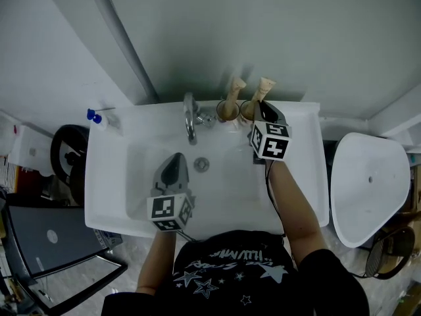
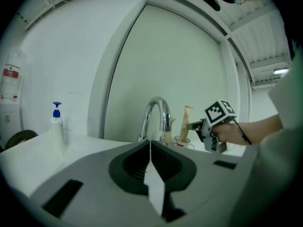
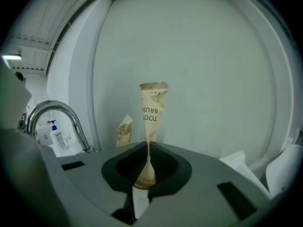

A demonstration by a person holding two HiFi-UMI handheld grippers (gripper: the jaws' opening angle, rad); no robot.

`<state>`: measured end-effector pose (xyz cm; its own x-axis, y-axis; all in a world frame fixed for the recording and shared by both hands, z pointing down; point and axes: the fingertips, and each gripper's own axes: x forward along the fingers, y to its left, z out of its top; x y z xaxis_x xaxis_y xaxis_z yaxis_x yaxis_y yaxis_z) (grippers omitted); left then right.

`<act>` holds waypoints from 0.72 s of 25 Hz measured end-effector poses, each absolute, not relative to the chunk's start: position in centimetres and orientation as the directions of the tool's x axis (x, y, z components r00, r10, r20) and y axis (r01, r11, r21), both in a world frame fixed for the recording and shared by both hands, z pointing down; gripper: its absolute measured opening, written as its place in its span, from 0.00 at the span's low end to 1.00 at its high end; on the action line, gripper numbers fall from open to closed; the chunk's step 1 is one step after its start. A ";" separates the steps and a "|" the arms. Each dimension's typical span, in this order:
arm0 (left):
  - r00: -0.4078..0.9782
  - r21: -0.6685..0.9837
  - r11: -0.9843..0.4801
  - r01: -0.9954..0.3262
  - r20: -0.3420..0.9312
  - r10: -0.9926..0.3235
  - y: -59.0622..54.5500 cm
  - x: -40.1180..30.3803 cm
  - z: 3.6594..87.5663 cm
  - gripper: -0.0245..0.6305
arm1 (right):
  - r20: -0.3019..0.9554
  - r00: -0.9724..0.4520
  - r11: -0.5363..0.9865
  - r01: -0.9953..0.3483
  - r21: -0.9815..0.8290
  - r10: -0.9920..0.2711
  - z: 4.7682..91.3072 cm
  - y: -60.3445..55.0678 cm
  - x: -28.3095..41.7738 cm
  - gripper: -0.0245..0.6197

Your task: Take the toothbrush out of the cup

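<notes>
Two paper-wrapped toothbrushes stand at the back of the sink, each in a glass cup. My right gripper (image 1: 262,108) is shut on the right toothbrush (image 1: 265,87) low on its wrapper, above its cup (image 1: 248,112). In the right gripper view the wrapper (image 3: 153,111) is pinched between the jaws (image 3: 148,146), and the other toothbrush (image 3: 124,131) stands behind to the left. The left toothbrush (image 1: 234,88) sits in its own cup (image 1: 227,111). My left gripper (image 1: 175,168) hovers over the basin, shut and holding nothing (image 2: 150,144).
A chrome faucet (image 1: 190,120) rises at the back middle of the white sink (image 1: 108,176), with the drain (image 1: 202,164) below it. A blue-topped pump bottle (image 1: 99,118) stands at the back left corner. A white lidded bin (image 1: 368,183) sits to the right.
</notes>
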<state>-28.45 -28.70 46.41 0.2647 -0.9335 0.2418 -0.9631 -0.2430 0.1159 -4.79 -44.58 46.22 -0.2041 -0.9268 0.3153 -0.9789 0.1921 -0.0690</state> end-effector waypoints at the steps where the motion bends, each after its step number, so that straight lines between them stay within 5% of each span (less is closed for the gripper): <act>1: 0.263 0.110 -0.243 -0.964 0.237 -0.935 -28.4 -28.2 46.1 0.07 | 0.305 -0.210 0.199 -0.978 -0.068 -0.929 45.7 -44.3 -4.8 0.09; 18: 0.238 0.058 -0.231 -0.971 0.184 -0.954 -23.6 -21.7 42.6 0.07 | 0.210 -0.299 0.280 -0.953 -0.115 -0.931 40.0 -37.7 0.6 0.09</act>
